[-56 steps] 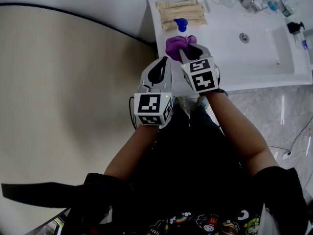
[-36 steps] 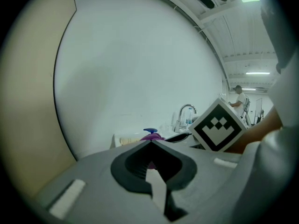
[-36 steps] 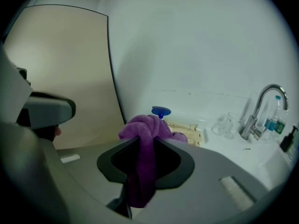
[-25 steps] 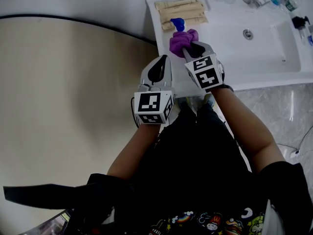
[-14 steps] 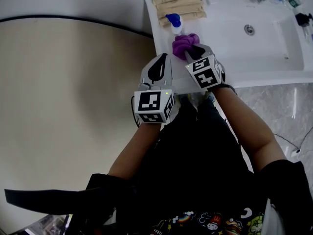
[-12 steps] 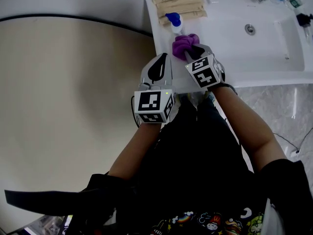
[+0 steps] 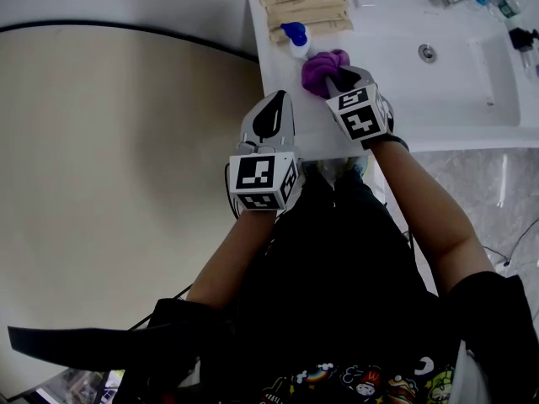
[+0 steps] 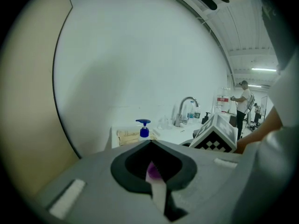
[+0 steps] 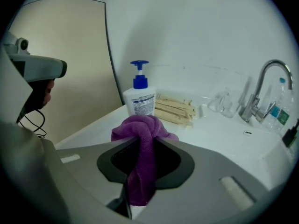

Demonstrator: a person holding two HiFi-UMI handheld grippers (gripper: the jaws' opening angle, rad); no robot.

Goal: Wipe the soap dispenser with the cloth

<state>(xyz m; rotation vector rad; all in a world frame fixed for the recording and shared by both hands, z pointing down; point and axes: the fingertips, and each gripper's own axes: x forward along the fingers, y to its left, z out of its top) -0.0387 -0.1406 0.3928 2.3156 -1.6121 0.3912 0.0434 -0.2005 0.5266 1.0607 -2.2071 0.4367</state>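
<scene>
At left end of white tabletop [image 7: 276, 64]: upright soap dispenser [image 7: 295, 39] with blue pump, just in front of tan bundle [image 7: 307, 7]. Right gripper [image 7: 337, 78], jaws clamped on bunched purple cloth [image 7: 322, 64], cloth just beside dispenser. Left gripper [image 7: 276, 99], jaws closed together and empty, nearer tabletop's front edge.

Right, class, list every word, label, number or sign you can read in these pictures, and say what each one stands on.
No text reads clearly.
Soap dispenser: printed label, lines too small to read.
Left hand-held gripper and right hand-held gripper: black-and-white square markers, no letters.
Red-and-white sign in the background: blurred.
Bottle beside the tap: blue label, unreadable.
</scene>
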